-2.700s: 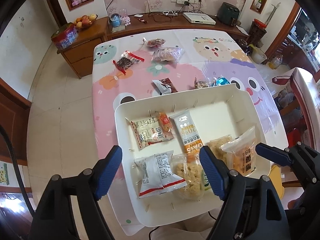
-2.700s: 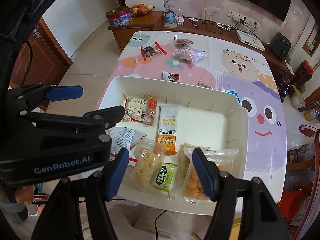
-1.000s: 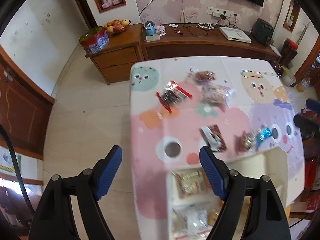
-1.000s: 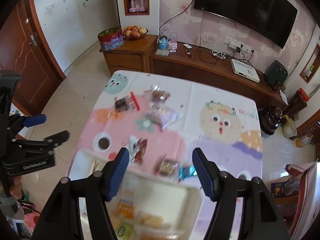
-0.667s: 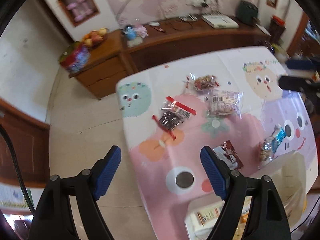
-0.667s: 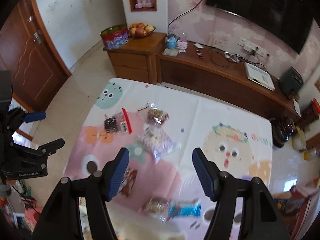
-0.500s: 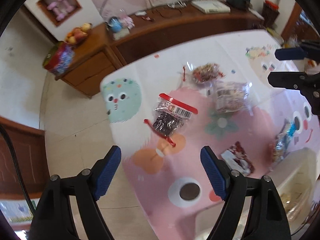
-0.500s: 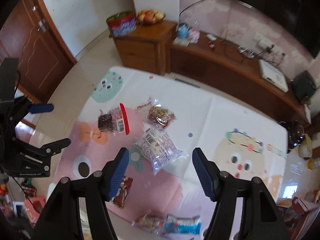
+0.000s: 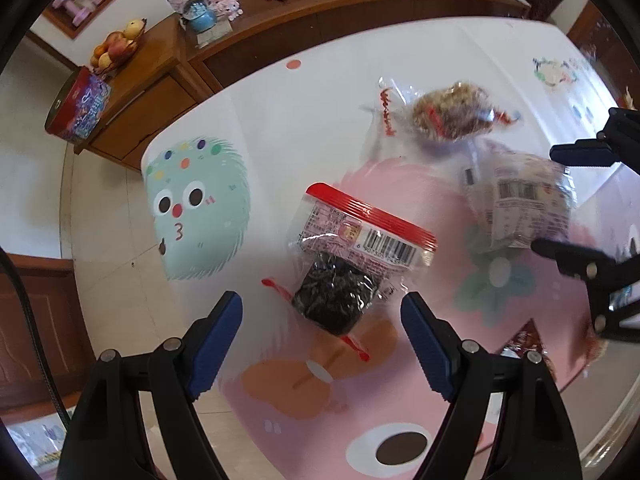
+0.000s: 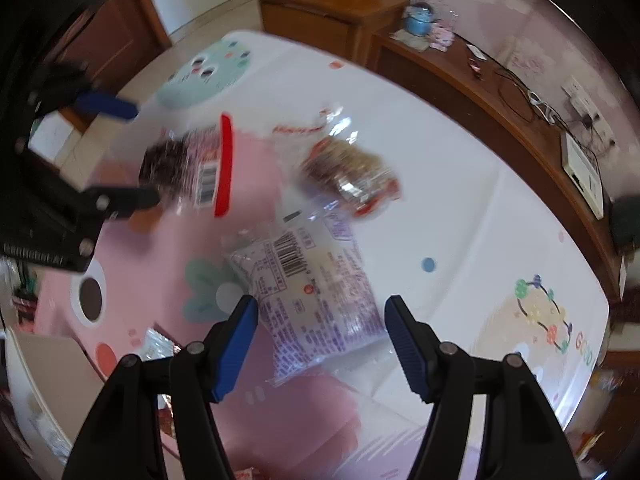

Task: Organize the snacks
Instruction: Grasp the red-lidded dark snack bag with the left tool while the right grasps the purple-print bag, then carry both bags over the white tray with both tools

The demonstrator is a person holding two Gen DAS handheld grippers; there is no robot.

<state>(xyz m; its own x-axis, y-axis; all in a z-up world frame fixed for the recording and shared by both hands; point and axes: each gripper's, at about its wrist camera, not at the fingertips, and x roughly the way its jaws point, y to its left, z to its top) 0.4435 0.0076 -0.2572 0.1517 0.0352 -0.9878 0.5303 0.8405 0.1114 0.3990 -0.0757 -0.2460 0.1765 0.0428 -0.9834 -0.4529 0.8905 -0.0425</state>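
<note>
Blue-padded and spread wide, the left claw is held over the dark snack bag, nothing pinched. Spread likewise, the right claw is poised above the pale bag on the worktop. Farther off lies a brown bag. Slippery film could be pushed flat or skid aside if pads are closed off-centre.

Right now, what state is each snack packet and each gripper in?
left gripper: open, empty, above the red-topped packet
right gripper: open, empty, over the barcode packet
red-topped packet: sealed, flat on the tablecloth
barcode packet: sealed, flat on the tablecloth
round brown snack packet: sealed, untouched
tablecloth: spread flat
</note>
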